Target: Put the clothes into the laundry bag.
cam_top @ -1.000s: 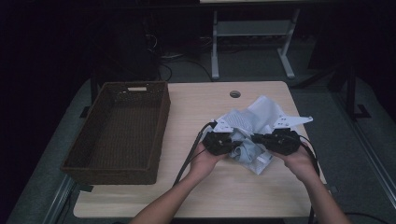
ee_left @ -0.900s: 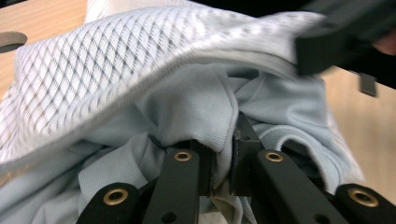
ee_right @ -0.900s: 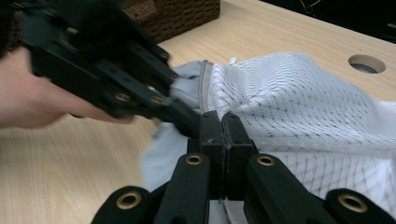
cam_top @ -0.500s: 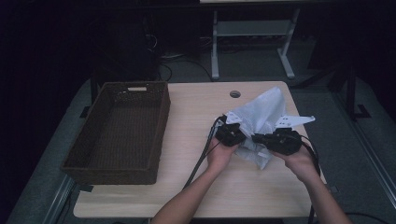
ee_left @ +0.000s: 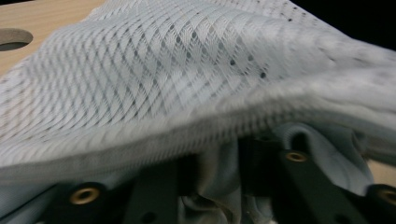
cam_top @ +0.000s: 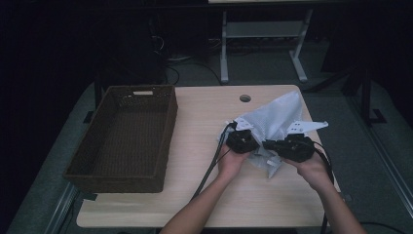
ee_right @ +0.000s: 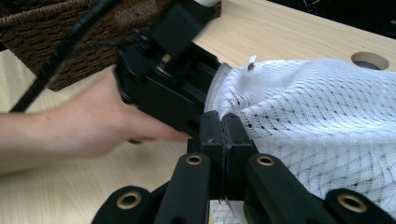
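Observation:
A white mesh bag point(cam_top: 272, 119) lies crumpled on the right half of the wooden table point(cam_top: 204, 126), one corner pointing to the far edge. My right gripper point(ee_right: 223, 128) is shut on an edge of the mesh bag point(ee_right: 317, 116), pads pressed together. My left gripper point(cam_top: 246, 141) sits close to the left of the right gripper point(cam_top: 275, 145), nosed into the fabric. In the left gripper view the mesh bag point(ee_left: 187, 70) drapes over the left gripper point(ee_left: 217, 158); its jaws have just been opening and stand apart, with a loose fold between them.
A dark wicker basket point(cam_top: 126, 136) with nothing in it takes up the table's left side. A round cable hole point(cam_top: 245, 98) sits near the far edge. Black cables trail from both grippers toward the near edge. A white desk frame point(cam_top: 263, 34) stands beyond the table.
My left gripper has moved right, up against the right gripper and into the bag. The bag has been drawn into a tauter peak. The right hand has stayed still.

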Action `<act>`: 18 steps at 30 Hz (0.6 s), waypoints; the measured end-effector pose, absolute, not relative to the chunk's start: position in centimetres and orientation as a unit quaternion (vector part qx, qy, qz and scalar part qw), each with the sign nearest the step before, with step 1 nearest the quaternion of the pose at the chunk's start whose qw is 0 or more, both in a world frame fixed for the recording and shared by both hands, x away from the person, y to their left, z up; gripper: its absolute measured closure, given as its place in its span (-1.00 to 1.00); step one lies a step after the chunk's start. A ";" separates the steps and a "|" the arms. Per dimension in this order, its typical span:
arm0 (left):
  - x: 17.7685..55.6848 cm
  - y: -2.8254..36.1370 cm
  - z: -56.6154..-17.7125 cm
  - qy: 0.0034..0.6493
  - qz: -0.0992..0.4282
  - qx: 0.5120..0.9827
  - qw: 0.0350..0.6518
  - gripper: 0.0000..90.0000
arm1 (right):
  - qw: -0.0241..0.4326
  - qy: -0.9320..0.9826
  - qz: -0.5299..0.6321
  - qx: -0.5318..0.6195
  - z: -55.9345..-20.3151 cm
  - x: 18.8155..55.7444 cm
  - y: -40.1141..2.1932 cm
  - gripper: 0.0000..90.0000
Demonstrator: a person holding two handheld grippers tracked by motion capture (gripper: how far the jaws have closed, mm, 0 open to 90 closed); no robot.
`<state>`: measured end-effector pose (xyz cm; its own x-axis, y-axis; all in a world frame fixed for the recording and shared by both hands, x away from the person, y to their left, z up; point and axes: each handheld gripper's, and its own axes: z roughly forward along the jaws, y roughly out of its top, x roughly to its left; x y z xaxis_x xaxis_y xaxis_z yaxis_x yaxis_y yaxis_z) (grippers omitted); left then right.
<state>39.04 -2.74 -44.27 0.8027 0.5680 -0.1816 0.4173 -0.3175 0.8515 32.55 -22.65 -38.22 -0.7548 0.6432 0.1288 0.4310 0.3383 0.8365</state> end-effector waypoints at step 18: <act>40.4 7.6 -40.2 0.327 0.126 0.827 0.440 -0.05 | 0.116 0.816 0.456 0.335 -38.7 32.8 -22.5 0.96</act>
<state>40.44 7.64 -40.25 0.7543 0.6516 -0.0798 0.4306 -0.3993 0.8095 32.82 -22.54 -38.70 -0.7481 0.6533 0.1166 0.4422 0.3597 0.8216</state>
